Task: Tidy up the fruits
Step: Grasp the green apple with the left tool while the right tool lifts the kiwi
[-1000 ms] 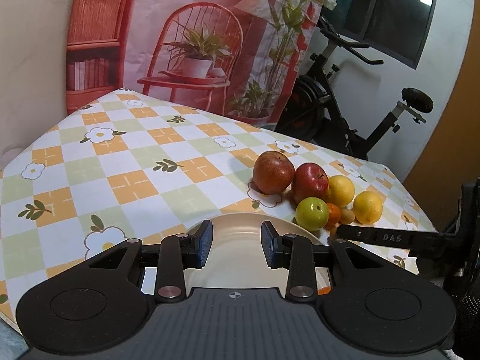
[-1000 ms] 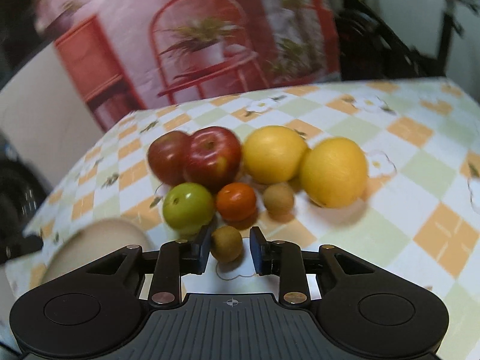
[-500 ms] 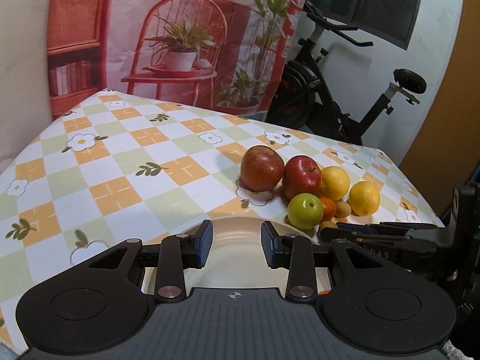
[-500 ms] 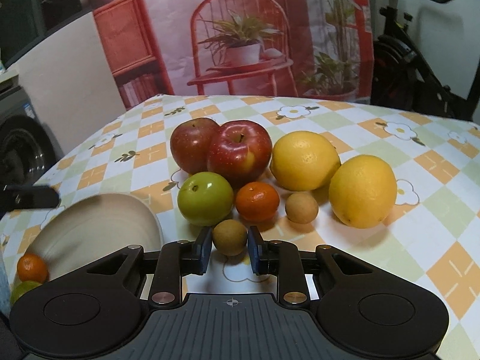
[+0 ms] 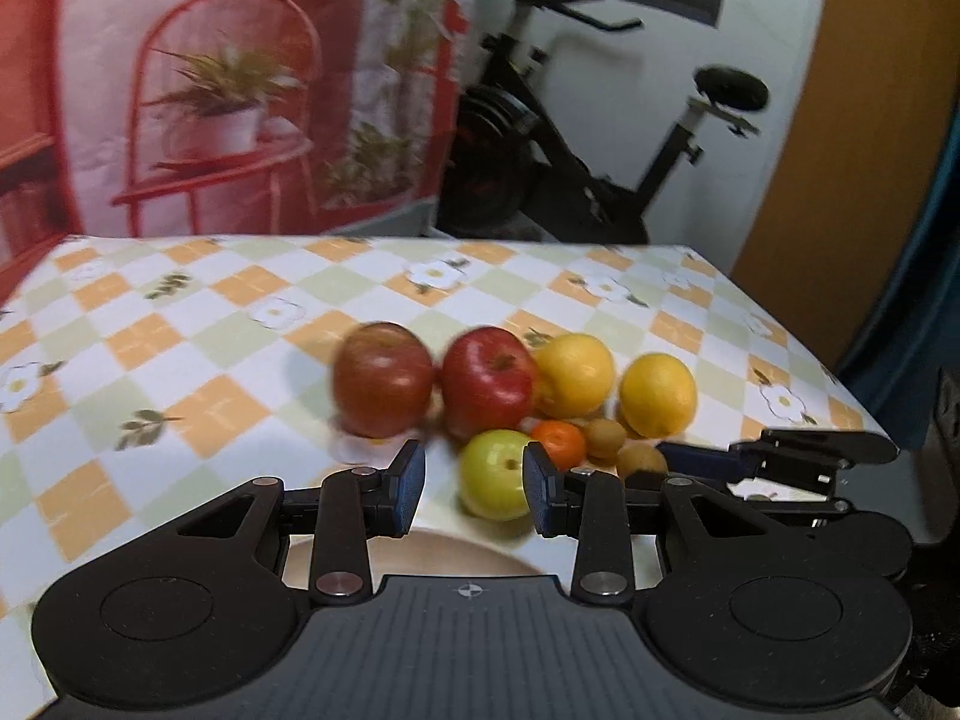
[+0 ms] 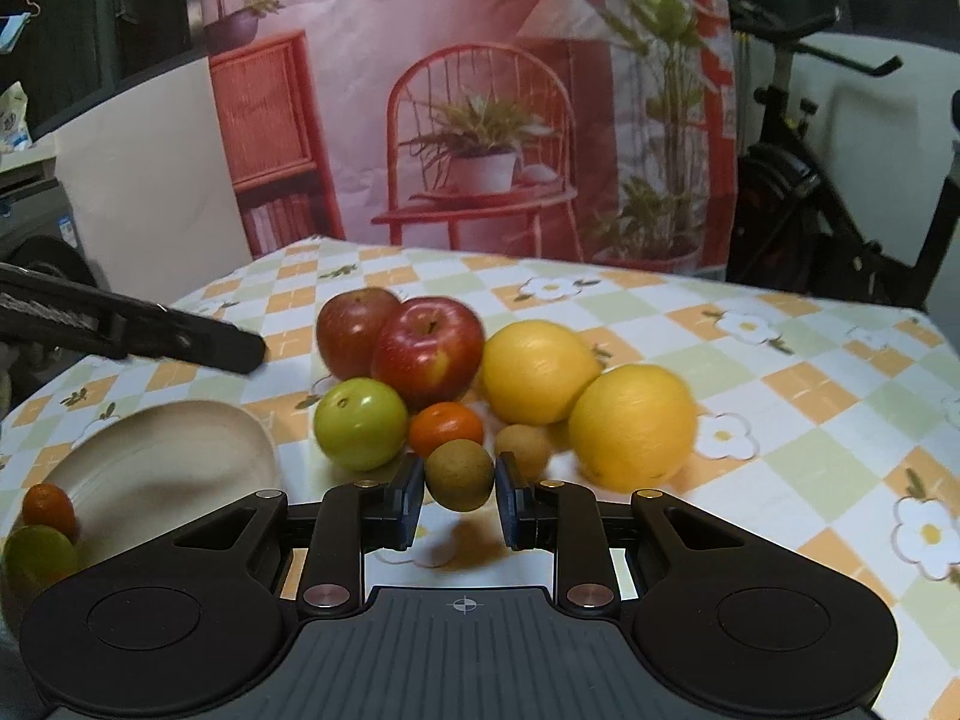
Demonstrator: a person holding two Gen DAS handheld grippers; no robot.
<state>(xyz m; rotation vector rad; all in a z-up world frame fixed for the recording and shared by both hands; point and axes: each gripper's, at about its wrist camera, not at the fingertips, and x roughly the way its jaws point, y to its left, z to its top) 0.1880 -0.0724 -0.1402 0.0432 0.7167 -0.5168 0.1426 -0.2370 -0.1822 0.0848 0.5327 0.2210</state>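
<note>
Table with checked flower cloth, on it lay two red apples, green apple, two yellow citrus, cream bowl

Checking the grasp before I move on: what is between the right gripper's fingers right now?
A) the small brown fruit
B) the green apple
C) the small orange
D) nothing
A: in the right wrist view the right gripper is shut on the small brown fruit, which hangs above its shadow on the tablecloth, while the green apple and small orange sit behind.
</note>
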